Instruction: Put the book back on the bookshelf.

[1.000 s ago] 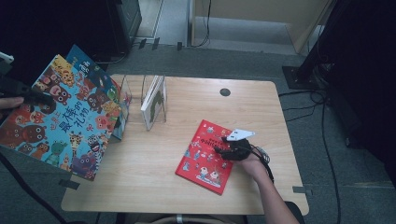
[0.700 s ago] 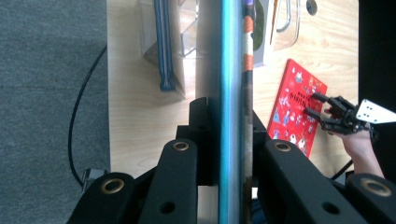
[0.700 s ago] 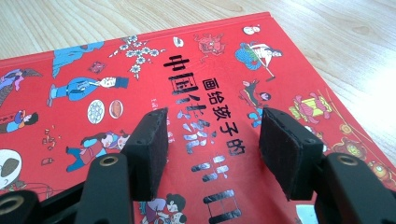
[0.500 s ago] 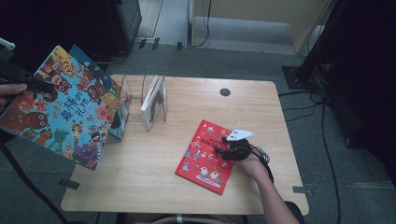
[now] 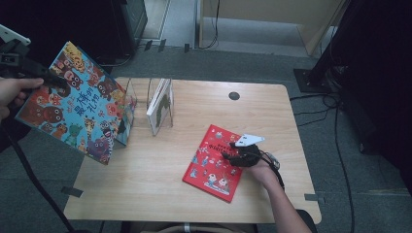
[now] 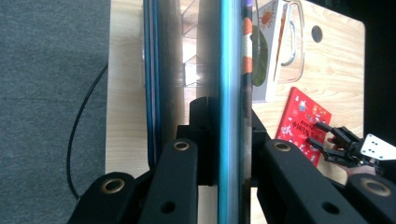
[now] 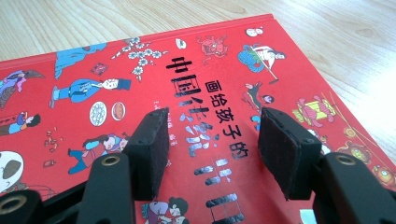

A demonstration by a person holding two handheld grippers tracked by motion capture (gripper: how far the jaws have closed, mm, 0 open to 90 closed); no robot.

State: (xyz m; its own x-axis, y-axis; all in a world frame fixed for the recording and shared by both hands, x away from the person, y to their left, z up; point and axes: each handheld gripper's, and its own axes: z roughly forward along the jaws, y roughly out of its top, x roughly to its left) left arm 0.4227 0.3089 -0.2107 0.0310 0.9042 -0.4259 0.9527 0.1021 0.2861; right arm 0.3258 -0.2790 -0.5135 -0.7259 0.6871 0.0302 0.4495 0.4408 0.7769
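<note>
My left gripper (image 5: 59, 82) holds a large blue picture book (image 5: 82, 109) with cartoon monsters tilted in the air off the table's left end, its jaws shut on the upper edge. In the left gripper view the book's blue edge (image 6: 229, 93) runs straight up between the jaws of this gripper (image 6: 229, 140). A red picture book (image 5: 211, 162) lies flat on the wooden table (image 5: 272, 111). My right gripper (image 5: 233, 151) rests on its right part, open. The right gripper view shows the two pads of that gripper (image 7: 212, 140) apart over the red cover (image 7: 116, 84), pinching nothing.
A clear rack (image 5: 153, 90) at the table's back left holds an upright white book (image 5: 159, 104), and a second blue book (image 5: 124, 127) stands at its left side. A round cable hole (image 5: 234, 95) sits at the back. A black cable (image 6: 79, 121) lies on the grey floor.
My left gripper has carried the blue book up and slightly right in the high view, closer to the rack. The right gripper and red book have not moved.
</note>
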